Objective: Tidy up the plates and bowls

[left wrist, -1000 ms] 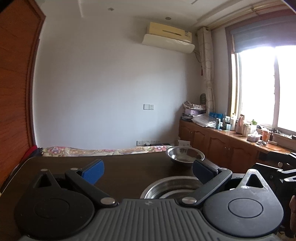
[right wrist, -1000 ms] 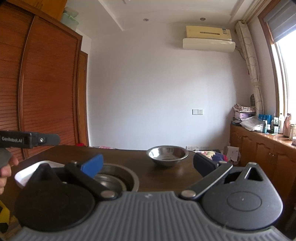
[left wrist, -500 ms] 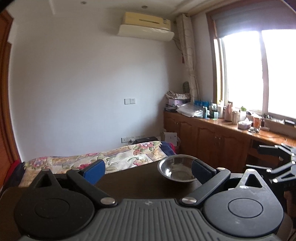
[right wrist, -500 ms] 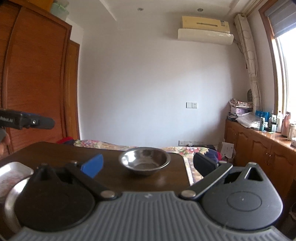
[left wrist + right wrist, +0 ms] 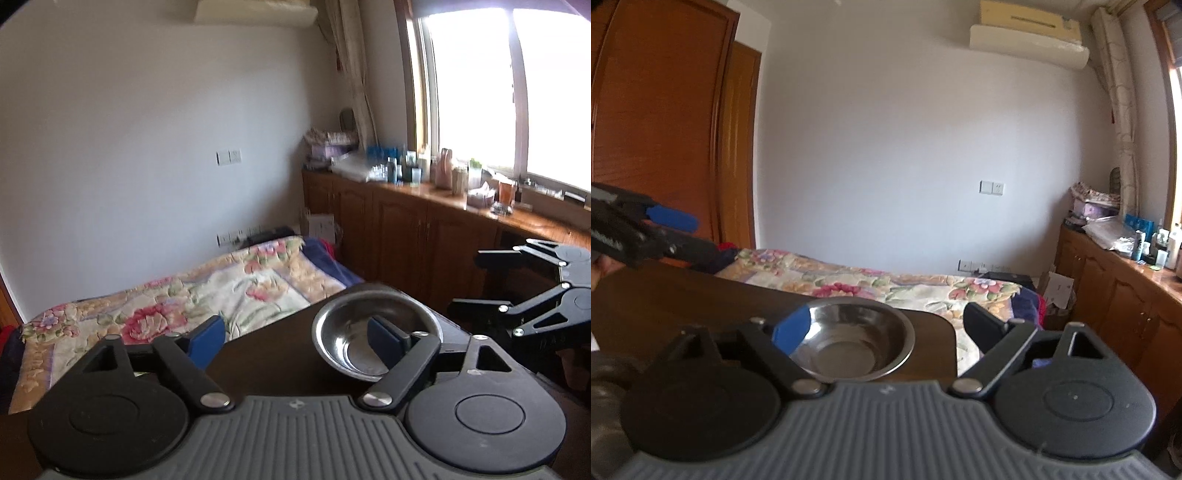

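A steel bowl sits near the far right corner of the dark wooden table. My left gripper hovers just short of it, its jaws closing; its right finger stands in front of the bowl's inside and nothing is pressed between the pads. My right gripper faces the bowl from the other side, its jaws closing too, with the bowl showing in the gap and its left blue pad over the left rim without gripping. Each gripper also appears in the other's view, right gripper and left gripper.
Beyond the table edge lies a bed with a floral cover. Wooden cabinets with bottles on top run under the window at the right. A wardrobe stands at the left. A blurred grey metal rim shows low on the left.
Both views have swung right towards the single steel bowl, which now looks closer. The larger bowl and white plate have left the views. Both pairs of fingers stand a little narrower.
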Action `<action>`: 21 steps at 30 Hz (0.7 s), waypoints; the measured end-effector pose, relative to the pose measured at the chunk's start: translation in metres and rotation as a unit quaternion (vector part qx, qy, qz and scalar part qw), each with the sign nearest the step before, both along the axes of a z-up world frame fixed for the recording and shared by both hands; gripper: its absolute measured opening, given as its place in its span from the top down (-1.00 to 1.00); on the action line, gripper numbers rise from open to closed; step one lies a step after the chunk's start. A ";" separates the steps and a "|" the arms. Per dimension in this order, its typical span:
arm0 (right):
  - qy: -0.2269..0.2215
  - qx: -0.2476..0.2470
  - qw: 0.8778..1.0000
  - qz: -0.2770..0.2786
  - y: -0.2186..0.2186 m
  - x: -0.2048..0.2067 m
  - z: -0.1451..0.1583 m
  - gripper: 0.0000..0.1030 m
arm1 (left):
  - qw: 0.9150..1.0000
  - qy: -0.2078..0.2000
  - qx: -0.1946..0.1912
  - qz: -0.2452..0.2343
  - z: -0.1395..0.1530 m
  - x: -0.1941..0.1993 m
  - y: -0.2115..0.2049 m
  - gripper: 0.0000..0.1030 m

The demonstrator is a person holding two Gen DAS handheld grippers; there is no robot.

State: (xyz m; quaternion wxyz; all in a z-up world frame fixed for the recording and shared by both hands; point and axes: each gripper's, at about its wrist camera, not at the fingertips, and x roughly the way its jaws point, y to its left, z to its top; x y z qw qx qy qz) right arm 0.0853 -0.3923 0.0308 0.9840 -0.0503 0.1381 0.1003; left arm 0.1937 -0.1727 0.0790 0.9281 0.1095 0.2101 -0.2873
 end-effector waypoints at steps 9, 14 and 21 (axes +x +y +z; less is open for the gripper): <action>0.069 0.010 0.997 0.018 -0.007 0.040 -0.003 -0.51 | 0.998 0.055 0.032 -0.020 -0.018 0.045 -0.028 -0.47; 0.110 0.009 0.993 0.028 -0.007 0.053 -0.009 -0.40 | 0.994 0.084 0.059 -0.029 -0.032 0.057 -0.040 -0.34; 0.153 0.038 0.986 0.044 -0.009 0.062 -0.013 -0.21 | 0.989 0.121 0.075 -0.029 -0.043 0.066 -0.047 -0.03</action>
